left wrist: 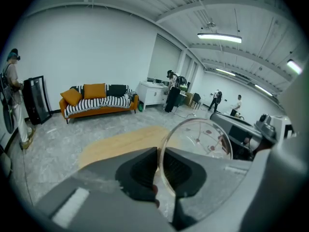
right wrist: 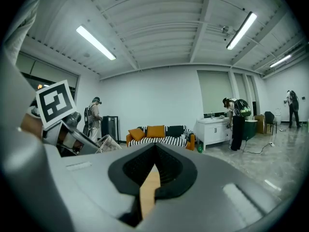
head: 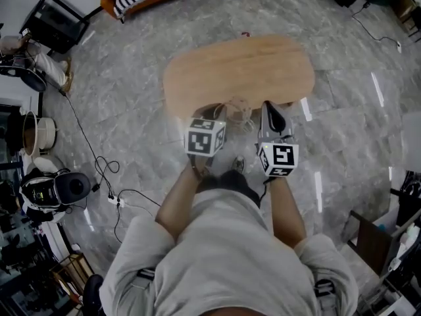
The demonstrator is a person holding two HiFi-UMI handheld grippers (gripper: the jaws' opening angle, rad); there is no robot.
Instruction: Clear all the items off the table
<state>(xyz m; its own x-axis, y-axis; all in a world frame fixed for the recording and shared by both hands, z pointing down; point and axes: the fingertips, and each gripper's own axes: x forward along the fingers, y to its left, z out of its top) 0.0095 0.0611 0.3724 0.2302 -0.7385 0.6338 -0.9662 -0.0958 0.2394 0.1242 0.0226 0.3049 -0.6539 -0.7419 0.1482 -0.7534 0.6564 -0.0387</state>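
An oval wooden table [head: 237, 71] stands in front of me with a bare top. My left gripper [head: 222, 114] hangs over its near edge, shut on the wall of a clear drinking glass [head: 241, 110]. In the left gripper view the glass [left wrist: 199, 138] has small red dots, and its rim is pinched between the dark pads of the left gripper [left wrist: 158, 170]. My right gripper [head: 270, 107] is just to the right, also at the near edge. In the right gripper view its jaws [right wrist: 154, 166] are shut with nothing held, and only a sliver of table wood shows below them.
An orange sofa [left wrist: 99, 100] with striped cushions stands beyond the table. A black cabinet [head: 52, 22] and cluttered gear line the left side, with cables [head: 108, 176] trailing over the marble floor. Several people stand around the room near a white cabinet [left wrist: 153, 93].
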